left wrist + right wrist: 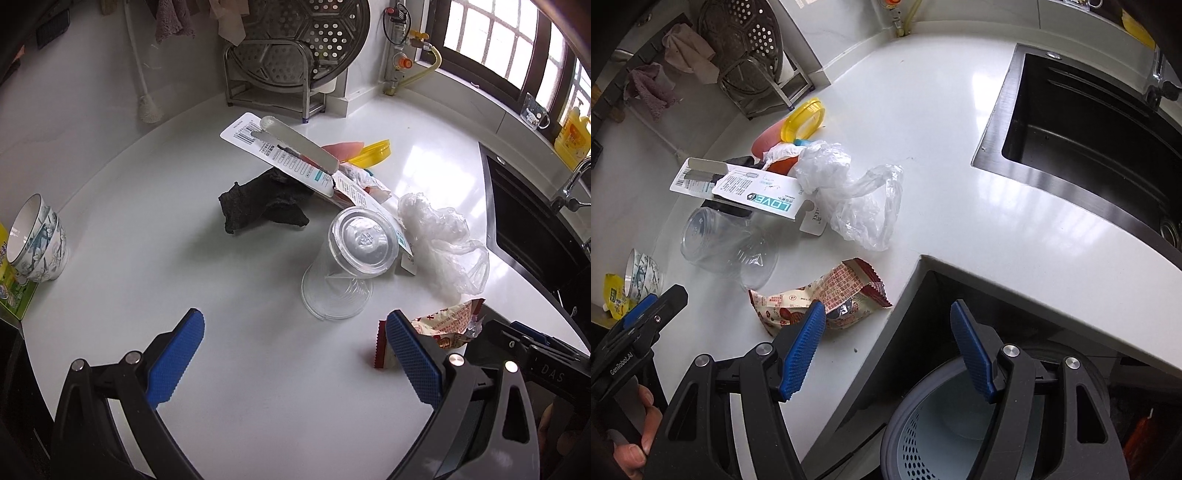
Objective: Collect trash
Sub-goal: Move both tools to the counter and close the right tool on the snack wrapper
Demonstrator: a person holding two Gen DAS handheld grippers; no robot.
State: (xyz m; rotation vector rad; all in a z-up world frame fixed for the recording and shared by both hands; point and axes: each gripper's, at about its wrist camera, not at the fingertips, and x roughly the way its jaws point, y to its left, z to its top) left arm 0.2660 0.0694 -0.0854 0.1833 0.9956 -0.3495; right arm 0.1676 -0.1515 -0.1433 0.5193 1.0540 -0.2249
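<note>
Trash lies on the white counter [147, 221]: a clear plastic cup [347, 262] [727, 243] on its side, a crumpled clear plastic bag [439, 236] [849, 184], a red-and-cream snack wrapper [447, 325] [827, 295], card packaging [280, 155] [757, 192] and a dark cloth [266, 206]. My left gripper [295, 354] is open over bare counter, the cup just ahead of it. My right gripper [888, 343] is open at the counter's edge, its left finger beside the wrapper. Below it stands a grey perforated bin [945, 424].
A steel sink [1089, 147] is sunk in the counter on the right. Stacked patterned bowls [37, 240] sit at the left edge. A dish rack with a steamer plate [291, 51] stands at the back. A yellow lid [803, 120] lies behind the pile.
</note>
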